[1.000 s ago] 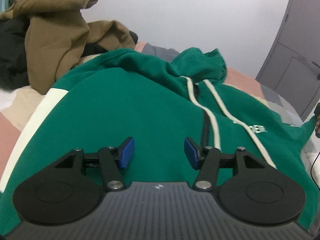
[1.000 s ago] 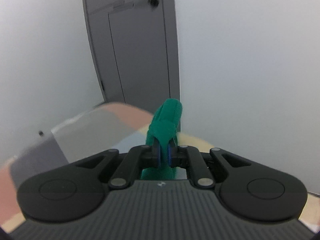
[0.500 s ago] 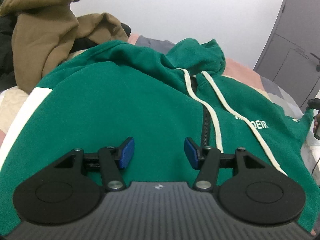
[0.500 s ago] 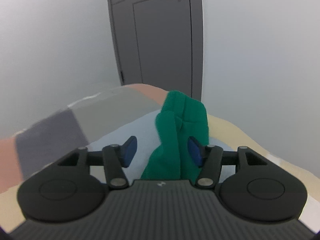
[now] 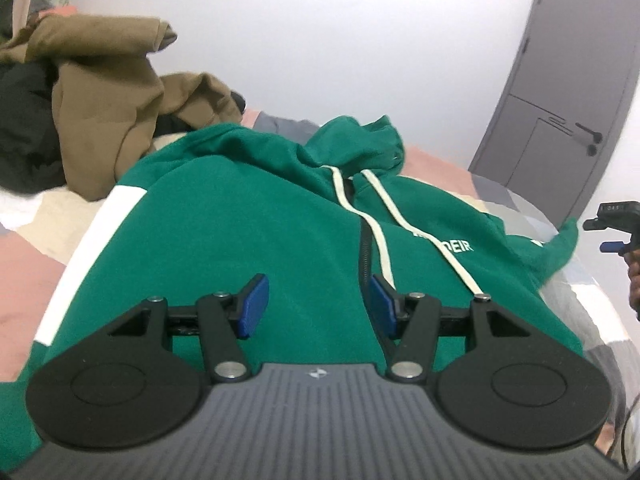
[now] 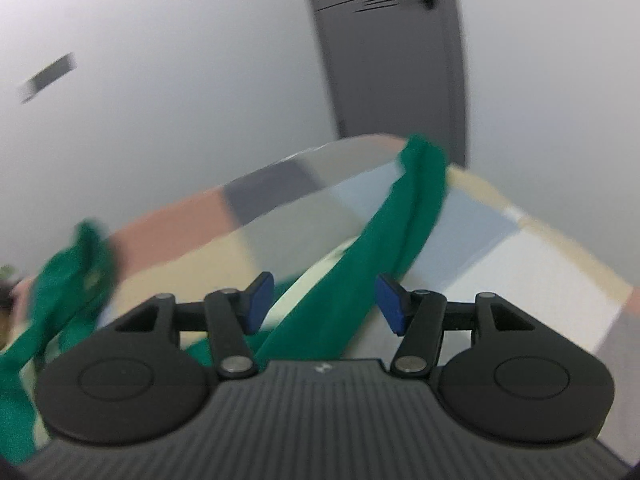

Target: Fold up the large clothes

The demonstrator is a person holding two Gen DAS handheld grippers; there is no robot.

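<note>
Both claws gape over green hoodie [image 5: 248,216].

Hoodie [image 5: 248,224] lay spread front-up on the bed [image 5: 28,264], hood toward the back wall, drawstrings running down its front. Pile of clothes [image 5: 108,120] sat behind it to the left, door [image 5: 568,92] behind to the right. Sleeve [image 6: 384,248] stretched out over the bed's right side twd the door.

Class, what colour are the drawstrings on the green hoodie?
Cream-white drawstrings on the green hoodie, clearest in the left wrist view.
</note>
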